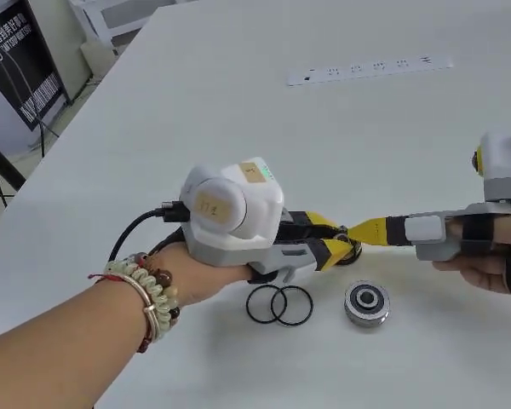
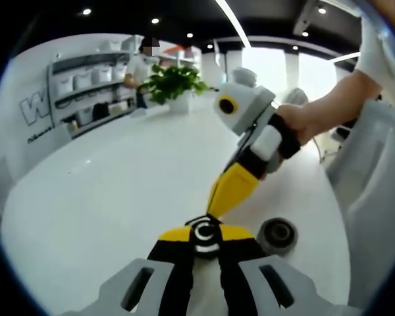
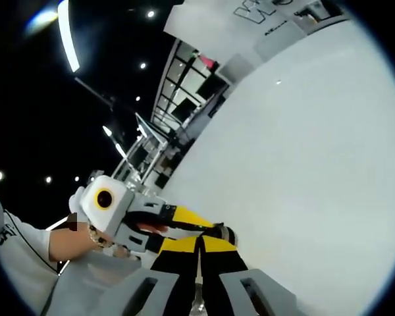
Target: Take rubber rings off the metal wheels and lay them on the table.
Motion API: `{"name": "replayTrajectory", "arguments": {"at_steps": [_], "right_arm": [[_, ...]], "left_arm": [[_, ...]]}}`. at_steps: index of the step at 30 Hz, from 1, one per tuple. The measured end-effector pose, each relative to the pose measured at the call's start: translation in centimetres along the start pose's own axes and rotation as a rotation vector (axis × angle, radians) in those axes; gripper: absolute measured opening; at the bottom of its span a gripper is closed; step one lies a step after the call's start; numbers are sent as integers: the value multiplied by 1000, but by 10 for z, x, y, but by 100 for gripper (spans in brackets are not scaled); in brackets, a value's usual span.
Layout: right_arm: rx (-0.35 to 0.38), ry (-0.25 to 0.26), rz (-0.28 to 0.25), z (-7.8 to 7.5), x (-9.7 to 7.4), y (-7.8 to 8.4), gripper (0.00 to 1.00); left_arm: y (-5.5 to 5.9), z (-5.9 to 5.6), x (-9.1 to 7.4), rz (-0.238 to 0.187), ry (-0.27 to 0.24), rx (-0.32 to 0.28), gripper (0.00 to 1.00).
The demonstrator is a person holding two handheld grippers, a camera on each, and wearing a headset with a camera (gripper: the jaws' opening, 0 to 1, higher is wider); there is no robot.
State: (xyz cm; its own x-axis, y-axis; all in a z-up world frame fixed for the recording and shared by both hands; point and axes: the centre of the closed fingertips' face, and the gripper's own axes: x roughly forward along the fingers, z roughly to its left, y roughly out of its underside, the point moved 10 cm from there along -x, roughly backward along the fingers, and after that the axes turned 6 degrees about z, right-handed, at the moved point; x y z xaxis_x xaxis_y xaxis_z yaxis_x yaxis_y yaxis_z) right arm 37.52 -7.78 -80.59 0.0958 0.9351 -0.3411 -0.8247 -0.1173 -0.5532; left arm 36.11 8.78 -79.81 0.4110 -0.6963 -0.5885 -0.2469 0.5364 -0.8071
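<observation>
Left gripper [image 1: 341,249], head view centre, clamps a wheel [image 1: 354,252]. Two thin rings [image 1: 278,305], likely light and stretchy, lie on the desk [image 1: 238,128] below.

Left gripper view: the wheel [image 2: 204,232] sits between the jaws. Right gripper [image 2: 214,209] is pinched tight at its rim, probably the best hold.

Right gripper view: the wheel [image 3: 228,235] is just ahead of closed jaws.

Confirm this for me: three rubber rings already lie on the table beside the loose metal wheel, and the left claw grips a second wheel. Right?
Not quite. The head view shows two rubber rings, not three, lying overlapped on the table beside the loose metal wheel. The left claw does grip a second wheel.
</observation>
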Motion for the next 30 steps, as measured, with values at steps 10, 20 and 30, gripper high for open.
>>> {"name": "replayTrajectory", "arguments": {"at_steps": [10,20,30], "right_arm": [[28,39,-22,-6,-6,2,0],[8,-3,-1,7,2,0,0],[-19,72,18,1,-3,-1,0]], "left_arm": [[0,2,-3,28,30,25,14],[-1,0,-1,25,37,45,14],[-3,0,-1,34,34,30,14]]}}
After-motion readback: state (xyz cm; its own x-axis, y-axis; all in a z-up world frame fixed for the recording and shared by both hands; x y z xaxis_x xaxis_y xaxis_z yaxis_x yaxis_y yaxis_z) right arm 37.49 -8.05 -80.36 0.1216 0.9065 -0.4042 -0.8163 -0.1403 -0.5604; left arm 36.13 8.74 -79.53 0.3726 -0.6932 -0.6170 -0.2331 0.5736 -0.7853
